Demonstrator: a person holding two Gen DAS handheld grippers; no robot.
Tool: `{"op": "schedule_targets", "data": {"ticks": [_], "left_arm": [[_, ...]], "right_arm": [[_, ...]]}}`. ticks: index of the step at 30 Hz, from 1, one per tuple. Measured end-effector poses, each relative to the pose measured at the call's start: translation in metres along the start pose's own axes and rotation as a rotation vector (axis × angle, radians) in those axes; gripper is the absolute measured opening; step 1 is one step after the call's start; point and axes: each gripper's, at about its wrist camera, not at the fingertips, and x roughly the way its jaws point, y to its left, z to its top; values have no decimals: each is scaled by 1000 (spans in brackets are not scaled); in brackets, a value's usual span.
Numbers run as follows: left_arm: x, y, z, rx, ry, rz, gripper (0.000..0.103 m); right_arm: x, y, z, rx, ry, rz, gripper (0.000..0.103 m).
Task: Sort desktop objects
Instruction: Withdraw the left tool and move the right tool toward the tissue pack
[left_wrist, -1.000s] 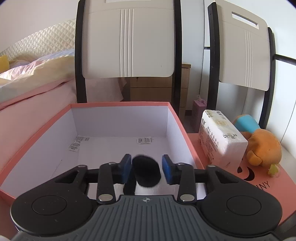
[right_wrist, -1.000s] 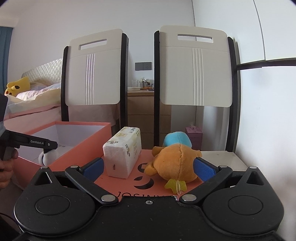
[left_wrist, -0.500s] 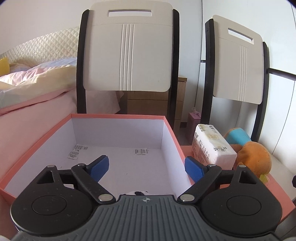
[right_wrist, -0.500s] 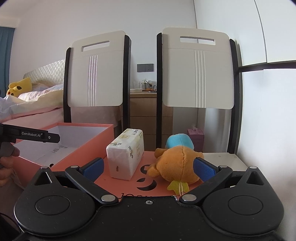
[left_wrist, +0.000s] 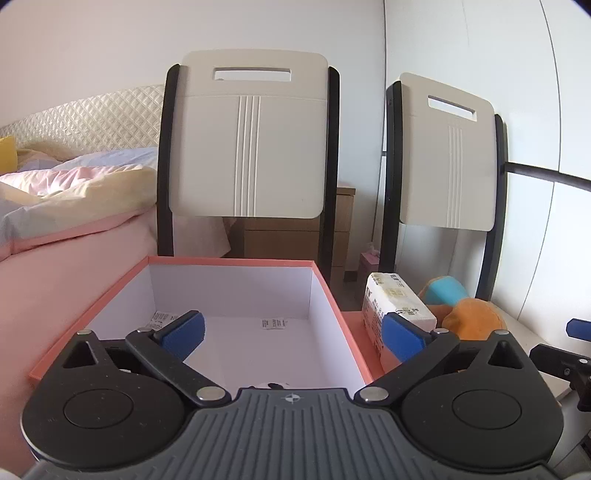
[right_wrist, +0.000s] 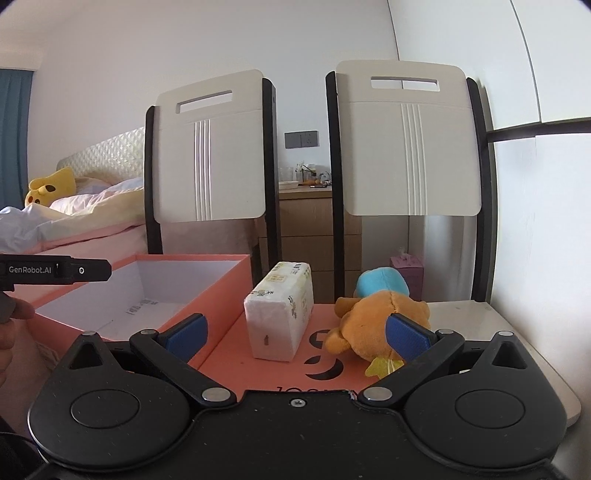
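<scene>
1. The left gripper (left_wrist: 291, 332) is up above the pink box (left_wrist: 328, 284). Its two blue fingers (left_wrist: 183, 329) are spread wide apart, and there is nothing between them.
2. The pink box is open at the top and white on the inside. Two small paper labels (left_wrist: 272, 323) lie on its floor.
3. At the near end of the box a tiny bit of a black and white toy (left_wrist: 271, 386) peeks out. It lies in the box, right under the left gripper. Most of it is hidden by the gripper's body.
4. The right gripper (right_wrist: 297, 332) is spread wide too, and it holds nothing. It hangs over the pink lid (right_wrist: 229, 354) that lies flat just beside the box.
5. A white tissue pack (right_wrist: 280, 310) stands on the lid, close to the box.
6. An orange plush toy (right_wrist: 380, 317) with a blue part lies on the lid, just to the right of the tissue pack. The right gripper's right finger is in front of it, so I cannot tell if they touch.
7. Two white chairs (right_wrist: 410, 147) stand behind the table. A bed (right_wrist: 92, 206) with a yellow plush (right_wrist: 50, 184) is off to the left.
8. A hand (right_wrist: 9, 325) shows at the left edge of the right view, holding the left gripper.
</scene>
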Motion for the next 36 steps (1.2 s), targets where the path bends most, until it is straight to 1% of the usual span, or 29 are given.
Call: {"op": "schedule_targets", "data": {"ticks": [3, 8, 10, 12, 16, 18, 24, 31, 36], "left_arm": [[-8, 7, -2, -17, -11, 4, 103], [-18, 17, -9, -65, -7, -2, 103], [-19, 19, -12, -74, 1, -2, 103], [-22, 22, -15, -63, -1, -6, 103], [-31, 31, -19, -39, -35, -18, 103], [-31, 36, -19, -44, -30, -24, 103], [-29, 44, -17, -69, -20, -6, 103], [-32, 39, -18, -45, -31, -7, 103], [-33, 41, -18, -50, -29, -14, 103]], "right_arm": [[-4, 6, 0, 0, -17, 12, 102], [-10, 15, 0, 8, -40, 29, 102], [-10, 19, 2, -9, -43, 40, 102], [-11, 22, 0, -21, -47, 31, 102], [-9, 26, -3, -32, -33, 16, 102], [-7, 28, -4, -36, -25, 9, 102], [-4, 30, -4, -22, -24, 2, 102], [0, 29, -4, 11, -22, -9, 102], [14, 30, 6, 23, 5, 7, 102]]}}
